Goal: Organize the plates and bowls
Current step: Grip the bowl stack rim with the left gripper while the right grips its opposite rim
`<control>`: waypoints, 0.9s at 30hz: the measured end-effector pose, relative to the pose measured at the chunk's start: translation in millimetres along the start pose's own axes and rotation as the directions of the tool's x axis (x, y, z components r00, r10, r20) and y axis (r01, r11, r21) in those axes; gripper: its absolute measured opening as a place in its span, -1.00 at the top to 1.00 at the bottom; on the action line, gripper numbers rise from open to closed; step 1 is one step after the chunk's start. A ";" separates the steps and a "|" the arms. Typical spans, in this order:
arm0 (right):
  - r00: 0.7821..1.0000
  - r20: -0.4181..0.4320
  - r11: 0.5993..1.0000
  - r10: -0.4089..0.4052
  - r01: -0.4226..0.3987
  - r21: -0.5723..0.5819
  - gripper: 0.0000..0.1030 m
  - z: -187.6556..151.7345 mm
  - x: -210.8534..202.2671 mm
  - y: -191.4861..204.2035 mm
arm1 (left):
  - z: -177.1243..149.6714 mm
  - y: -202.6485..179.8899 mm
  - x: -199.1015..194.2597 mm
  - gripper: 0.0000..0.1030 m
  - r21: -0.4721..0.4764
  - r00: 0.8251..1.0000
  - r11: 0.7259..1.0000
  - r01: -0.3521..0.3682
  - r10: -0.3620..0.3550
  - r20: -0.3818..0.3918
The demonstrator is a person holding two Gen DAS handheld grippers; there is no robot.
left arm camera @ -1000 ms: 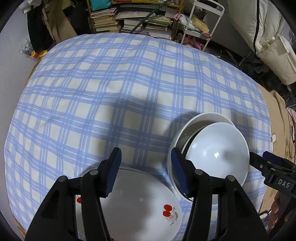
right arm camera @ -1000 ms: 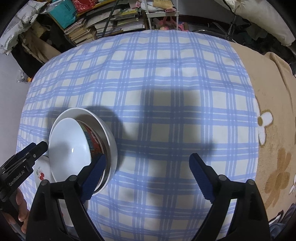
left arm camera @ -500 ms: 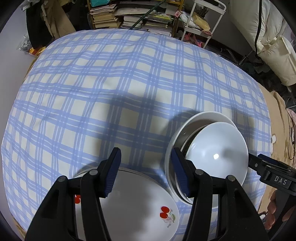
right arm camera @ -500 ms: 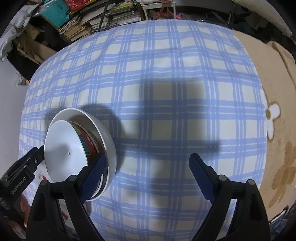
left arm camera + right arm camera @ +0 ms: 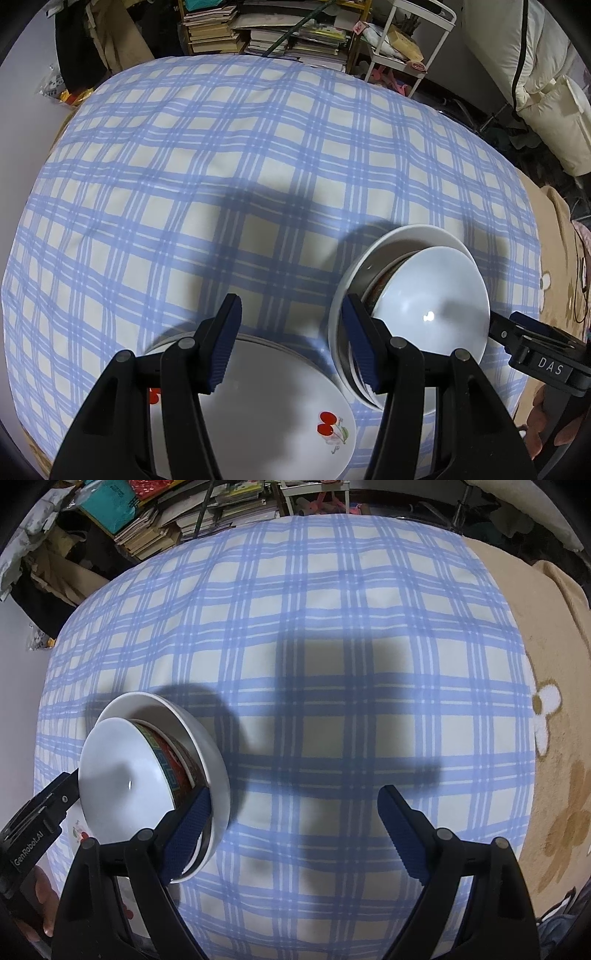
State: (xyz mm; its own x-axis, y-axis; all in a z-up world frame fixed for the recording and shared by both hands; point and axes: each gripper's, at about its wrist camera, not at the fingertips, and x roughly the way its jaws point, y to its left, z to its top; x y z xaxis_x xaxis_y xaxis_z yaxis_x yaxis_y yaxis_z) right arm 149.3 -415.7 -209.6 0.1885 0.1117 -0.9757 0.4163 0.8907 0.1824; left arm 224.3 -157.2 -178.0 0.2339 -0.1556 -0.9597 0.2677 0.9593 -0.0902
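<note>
Blue plaid cloth point(image 5: 221, 177) covers the table. Beside the nested bowls point(image 5: 432, 310), your left gripper point(image 5: 291, 343) and right gripper point(image 5: 295, 834) gape, both empty.

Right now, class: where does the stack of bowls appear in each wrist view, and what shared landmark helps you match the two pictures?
Left wrist view: bowls lower right, just right of the left hand-held gripper.
Right wrist view: bowls lower left, by the right hand-held gripper's left finger.
Shared landmark: the cherry plate, beside the bowls; only a sliver shows in the right view.
</note>
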 end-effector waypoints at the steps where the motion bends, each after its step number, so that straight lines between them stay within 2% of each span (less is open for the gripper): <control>1: 1.000 0.000 1.000 -0.001 0.001 0.000 -0.86 0.5 0.1 0.3 | -0.1 -0.9 0.2 -0.08 0.002 1.000 1.000 -0.004 0.004 0.003; 5: 1.000 0.001 1.000 -0.003 0.003 -0.005 -0.86 1.6 -1.1 -1.6 | -1.5 -3.7 0.1 -0.03 0.014 1.000 1.000 -0.012 0.012 0.007; 9: 1.000 0.000 1.000 0.000 0.000 -0.005 -0.85 -0.4 -0.5 -0.5 | -0.6 -2.0 3.0 0.24 -0.006 1.000 1.000 0.027 -0.027 -0.004; 11: 1.000 0.003 1.000 0.006 -0.006 -0.012 -0.79 -0.9 -0.9 3.3 | -0.4 -3.0 4.2 0.33 -0.007 1.000 1.000 0.025 -0.025 -0.008; 14: 0.999 -0.001 0.999 0.045 -0.045 -0.026 -0.58 -1.9 -1.6 9.3 | 0.7 -4.6 5.7 0.53 -0.010 0.999 0.999 0.048 -0.049 -0.018; 18: 0.995 -0.013 0.995 0.099 -0.099 -0.032 -0.20 -1.6 -0.3 12.6 | 1.4 -7.9 7.4 0.77 -0.004 0.998 0.998 0.067 -0.067 -0.022; 21: 0.992 -0.020 0.992 0.126 -0.126 -0.030 -0.01 -1.5 0.7 15.2 | 0.7 -13.0 6.8 0.87 0.030 0.997 0.997 0.074 -0.073 -0.021; 25: 0.988 -0.025 0.987 0.155 -0.156 -0.046 0.42 -1.0 1.6 22.7 | -0.8 -19.2 6.7 0.94 0.074 0.998 0.995 0.065 -0.063 -0.019; 27: 0.986 -0.027 0.984 0.163 -0.164 -0.062 0.50 -1.3 1.4 26.7 | -0.1 -20.2 7.0 0.94 0.084 0.998 0.994 0.068 -0.066 -0.023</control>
State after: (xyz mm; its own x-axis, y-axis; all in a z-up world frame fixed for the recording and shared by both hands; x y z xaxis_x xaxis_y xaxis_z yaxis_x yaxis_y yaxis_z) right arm 159.5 -391.2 -206.3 0.2297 0.2671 -0.9359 0.3238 0.8859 0.3323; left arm 220.5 -177.6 -183.0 0.1939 -0.2133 -0.9576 0.3602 0.9234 -0.1327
